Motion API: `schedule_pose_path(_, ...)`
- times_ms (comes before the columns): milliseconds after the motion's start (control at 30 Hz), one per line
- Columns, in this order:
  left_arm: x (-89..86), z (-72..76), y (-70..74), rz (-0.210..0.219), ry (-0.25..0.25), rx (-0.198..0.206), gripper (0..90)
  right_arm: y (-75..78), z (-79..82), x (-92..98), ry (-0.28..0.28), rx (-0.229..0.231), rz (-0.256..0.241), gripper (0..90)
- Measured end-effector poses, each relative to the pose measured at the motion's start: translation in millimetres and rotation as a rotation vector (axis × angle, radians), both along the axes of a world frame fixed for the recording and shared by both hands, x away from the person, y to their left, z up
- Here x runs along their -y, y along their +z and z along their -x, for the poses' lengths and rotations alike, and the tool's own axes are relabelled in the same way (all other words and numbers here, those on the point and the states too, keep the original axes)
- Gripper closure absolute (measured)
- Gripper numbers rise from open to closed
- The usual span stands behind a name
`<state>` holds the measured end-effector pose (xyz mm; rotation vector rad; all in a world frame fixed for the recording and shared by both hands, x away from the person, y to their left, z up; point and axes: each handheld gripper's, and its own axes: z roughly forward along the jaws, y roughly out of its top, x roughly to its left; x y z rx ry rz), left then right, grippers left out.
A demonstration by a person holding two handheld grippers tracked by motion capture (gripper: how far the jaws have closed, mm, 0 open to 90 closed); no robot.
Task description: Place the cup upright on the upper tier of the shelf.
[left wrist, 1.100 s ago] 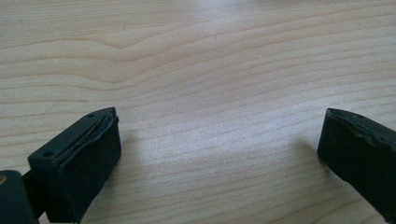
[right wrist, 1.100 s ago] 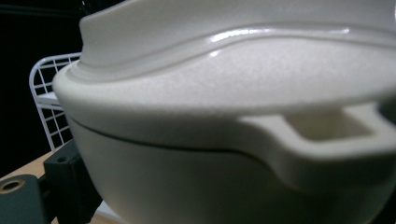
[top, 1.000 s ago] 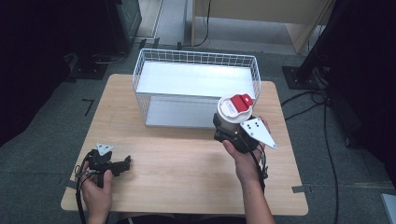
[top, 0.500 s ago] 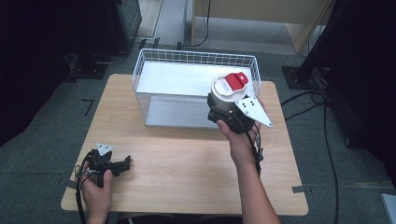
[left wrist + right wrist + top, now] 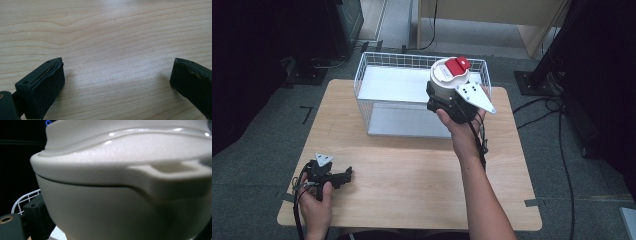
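Note:
A cream-white round container (image 5: 448, 82) with a red tab on its lid is held in the air above the right part of the white wire basket (image 5: 377, 107). My right gripper (image 5: 447, 102) is shut on it from below. Seen from the right gripper view, the container (image 5: 125, 182) looms very close, with one black jaw at its lower left. Near the table's front left corner my left gripper (image 5: 343, 176) rests on the wood. In the left gripper view its two black jaws stand wide apart, and there is just bare wood between its fingertips (image 5: 47, 82).
The light wooden table (image 5: 412, 175) holds the wire basket at its far edge. Cables trail on the grey floor at the right. Dark stands and equipment surround the table, and a wooden cabinet stands behind.
My right gripper has carried the container away from me and upward, from the table's right side to above the basket. The left gripper has stayed put.

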<state>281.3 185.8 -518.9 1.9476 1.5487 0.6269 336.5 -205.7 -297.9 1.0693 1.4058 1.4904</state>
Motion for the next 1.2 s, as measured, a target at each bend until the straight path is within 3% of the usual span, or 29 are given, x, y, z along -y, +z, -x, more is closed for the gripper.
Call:
schedule_pose_path(233, 0.0, 0.0, 0.0, 0.0, 0.0, 0.0, 0.0, 5.1, -18.9, -7.5, -0.003, -0.007, 0.012, 5.8)
schedule_pose_path(600, -0.1, 0.0, 0.0, -0.001, 0.0, 0.001, 0.0, -0.3, -54.2, -17.6, -0.019, -0.038, 0.009, 5.8)
schedule_pose_path(867, -0.1, 0.0, 0.0, -0.001, -0.001, 0.001, 0.0, -0.1, -73.0, -23.4, -0.021, -0.051, -0.007, 5.8)
schedule_pose_path(1067, 0.0, 0.0, -0.1, -0.001, 0.0, 0.001, 0.0, -5.9, -90.3, -27.4, -0.015, -0.072, -0.065, 5.8)
schedule_pose_path(1200, -0.1, 0.0, -0.1, 0.0, 0.0, 0.002, 0.0, -8.0, -97.8, -30.7, -0.024, -0.088, -0.06, 5.8)
